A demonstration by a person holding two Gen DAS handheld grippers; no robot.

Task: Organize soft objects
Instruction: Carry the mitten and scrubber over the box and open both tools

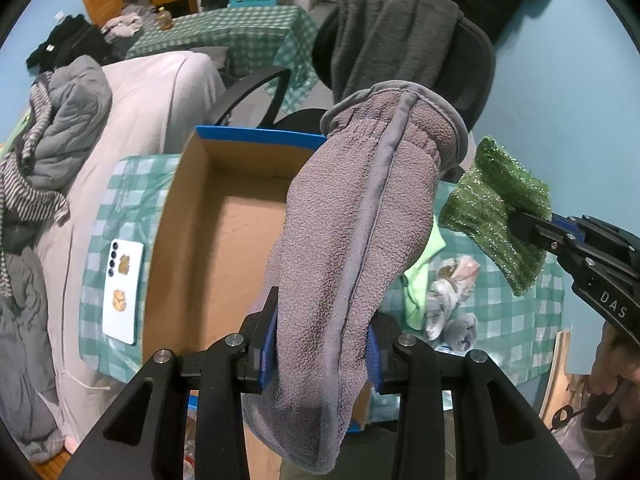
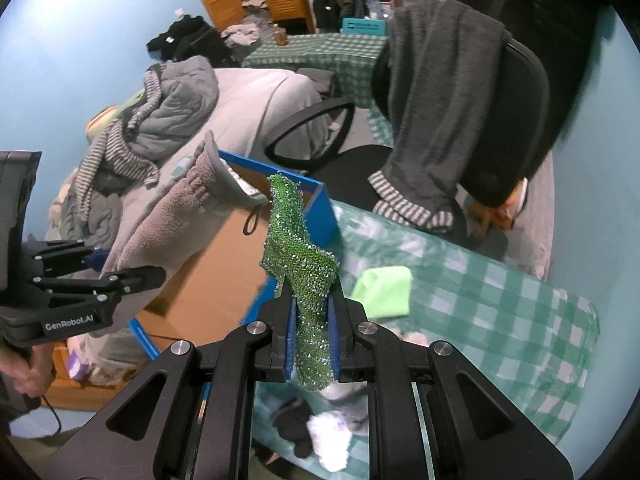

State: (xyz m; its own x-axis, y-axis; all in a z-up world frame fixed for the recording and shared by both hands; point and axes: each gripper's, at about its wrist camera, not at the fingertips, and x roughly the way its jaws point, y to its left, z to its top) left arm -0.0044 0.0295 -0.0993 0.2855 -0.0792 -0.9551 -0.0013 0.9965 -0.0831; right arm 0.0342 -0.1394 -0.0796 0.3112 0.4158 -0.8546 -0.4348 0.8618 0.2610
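Note:
My left gripper (image 1: 322,340) is shut on a grey fleece mitten (image 1: 360,220), which stands up over the open cardboard box (image 1: 224,240) with a blue rim. In the right wrist view the same mitten (image 2: 168,216) hangs in the left gripper (image 2: 120,276) at the box's near side. A sparkly green mesh cloth (image 2: 304,276) is pinched between the pads of my right gripper (image 2: 312,312). The left wrist view shows that green cloth (image 1: 496,216) held up to the right of the mitten. The box looks empty inside where its floor shows.
A green checked tablecloth (image 2: 480,300) covers the table. On it lie a lime cloth (image 2: 384,292), patterned socks (image 1: 448,300), a dark and a white item (image 2: 320,432) and a white phone (image 1: 122,292). An office chair (image 2: 460,120) draped with grey clothes stands behind.

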